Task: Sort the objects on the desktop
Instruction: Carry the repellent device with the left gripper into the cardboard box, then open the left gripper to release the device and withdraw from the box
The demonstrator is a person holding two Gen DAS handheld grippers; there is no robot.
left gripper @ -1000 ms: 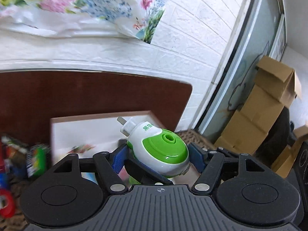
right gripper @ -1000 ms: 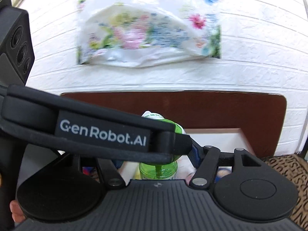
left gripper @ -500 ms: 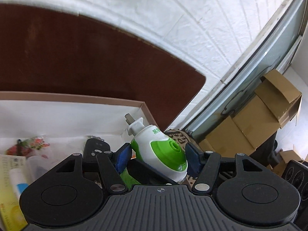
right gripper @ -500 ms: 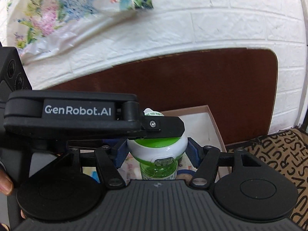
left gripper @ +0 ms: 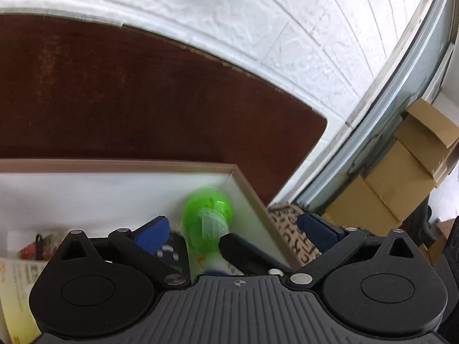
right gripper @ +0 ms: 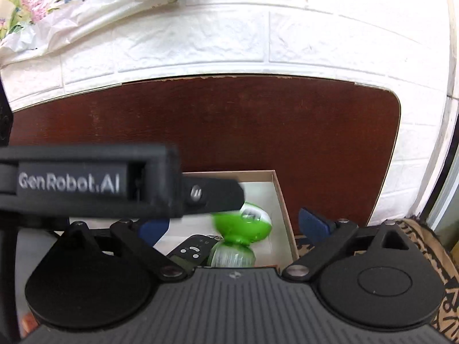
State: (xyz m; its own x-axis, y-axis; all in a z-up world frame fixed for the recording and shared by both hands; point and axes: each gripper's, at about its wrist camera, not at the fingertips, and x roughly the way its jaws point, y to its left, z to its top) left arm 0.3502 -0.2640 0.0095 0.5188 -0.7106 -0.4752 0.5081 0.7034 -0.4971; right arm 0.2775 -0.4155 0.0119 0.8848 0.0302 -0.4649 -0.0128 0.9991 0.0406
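Note:
A green and white plug-in repellent bottle (left gripper: 208, 209) lies blurred in the right corner of an open white-lined box (left gripper: 246, 186), free of every pad. My left gripper (left gripper: 235, 229) hangs over it with its jaws opening and its blue pads wide apart. In the right wrist view the same bottle (right gripper: 243, 223) shows green bottle and white cap beside a black key fob (right gripper: 190, 250). My right gripper (right gripper: 233, 226) is also opening, its pads clear of the bottle. The left gripper's black housing (right gripper: 68, 183) crosses that view and hides part of the box (right gripper: 282, 200).
The box also holds a key fob (left gripper: 169, 250), a red trinket (left gripper: 31, 246) and a yellow packet (left gripper: 14, 281). A dark brown board (left gripper: 143, 100) and white brick wall stand behind. Right of the box lie a patterned mat (left gripper: 289, 229) and stacked cardboard cartons (left gripper: 401, 177).
Both grippers came down over the box while holding the bottle together. Their jaws have now spread and the bottle has dropped out into the box's right corner.

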